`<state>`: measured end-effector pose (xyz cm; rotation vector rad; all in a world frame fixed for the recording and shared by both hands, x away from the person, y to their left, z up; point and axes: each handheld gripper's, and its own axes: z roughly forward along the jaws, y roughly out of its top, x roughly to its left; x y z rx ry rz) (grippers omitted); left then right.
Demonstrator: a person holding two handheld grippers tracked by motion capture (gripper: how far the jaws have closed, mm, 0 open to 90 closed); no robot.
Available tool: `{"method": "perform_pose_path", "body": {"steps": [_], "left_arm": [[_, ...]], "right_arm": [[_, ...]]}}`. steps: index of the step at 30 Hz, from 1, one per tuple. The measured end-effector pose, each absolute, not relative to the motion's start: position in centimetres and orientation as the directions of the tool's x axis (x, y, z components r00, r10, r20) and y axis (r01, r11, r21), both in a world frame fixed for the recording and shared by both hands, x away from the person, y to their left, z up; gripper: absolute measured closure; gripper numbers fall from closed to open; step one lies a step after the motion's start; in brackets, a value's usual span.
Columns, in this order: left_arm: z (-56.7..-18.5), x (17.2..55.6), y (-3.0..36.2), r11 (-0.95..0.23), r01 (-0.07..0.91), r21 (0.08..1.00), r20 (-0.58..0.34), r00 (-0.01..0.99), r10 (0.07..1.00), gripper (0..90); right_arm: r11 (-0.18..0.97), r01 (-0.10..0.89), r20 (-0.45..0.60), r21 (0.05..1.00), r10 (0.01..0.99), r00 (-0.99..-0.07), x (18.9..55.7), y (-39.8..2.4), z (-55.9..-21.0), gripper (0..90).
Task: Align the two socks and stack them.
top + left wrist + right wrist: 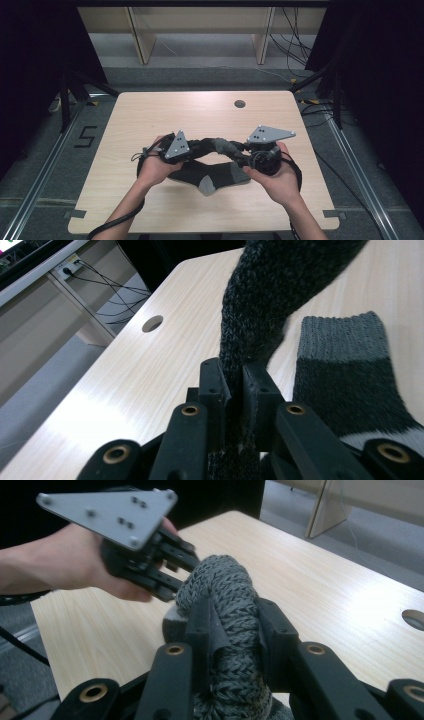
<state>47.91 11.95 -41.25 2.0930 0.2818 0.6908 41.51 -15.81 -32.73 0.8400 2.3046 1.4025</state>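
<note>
A dark grey knit sock (220, 146) hangs stretched between my two grippers above the table (150, 115). My left gripper (197, 147) is shut on one end of it; in the left gripper view the jaws (235, 375) pinch the dark fabric (270, 300) tight. My right gripper (241, 151) is shut on the other end, a bunched lighter grey roll (220, 580) between its jaws (232, 615). The left gripper (170, 575) sits just beyond that roll. A second matching sock (210, 176) lies flat on the table beneath, its grey cuff (345, 335) towards the far side.
A round cable hole (239, 104) is in the table's far side. Wooden frame legs (142, 45) and loose cables (295, 45) are on the floor behind. Dark curtains flank both sides. A "5" mark (86, 136) is on the floor to the left.
</note>
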Motion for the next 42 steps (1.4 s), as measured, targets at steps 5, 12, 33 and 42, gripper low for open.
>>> {"method": "perform_pose_path", "body": {"steps": [5,12,33,42], "left_arm": [[-39.3,46.2,13.3,-0.63,-0.047,0.776,0.387,0.824,0.415,81.6],[-38.1,43.9,15.5,-0.671,-0.04,0.74,0.402,0.826,0.395,82.0],[-42.5,45.2,14.3,-0.745,0.03,0.666,0.291,0.909,0.297,81.4],[-43.2,47.0,13.1,-0.77,0.038,0.637,0.295,0.911,0.289,80.0]], "right_arm": [[0.317,0.319,0.063,0.893,0.615,-0.786,41.0,-15.8,-32.6,71.4],[0.327,0.316,0.072,0.891,0.586,-0.807,40.3,-15.1,-32.5,71.3],[0.375,0.517,0.217,0.769,0.609,-0.763,39.4,-15.4,-38.3,70.6],[0.33,0.596,0.273,0.732,0.659,-0.701,40.6,-16.2,-39.9,69.7]]}}
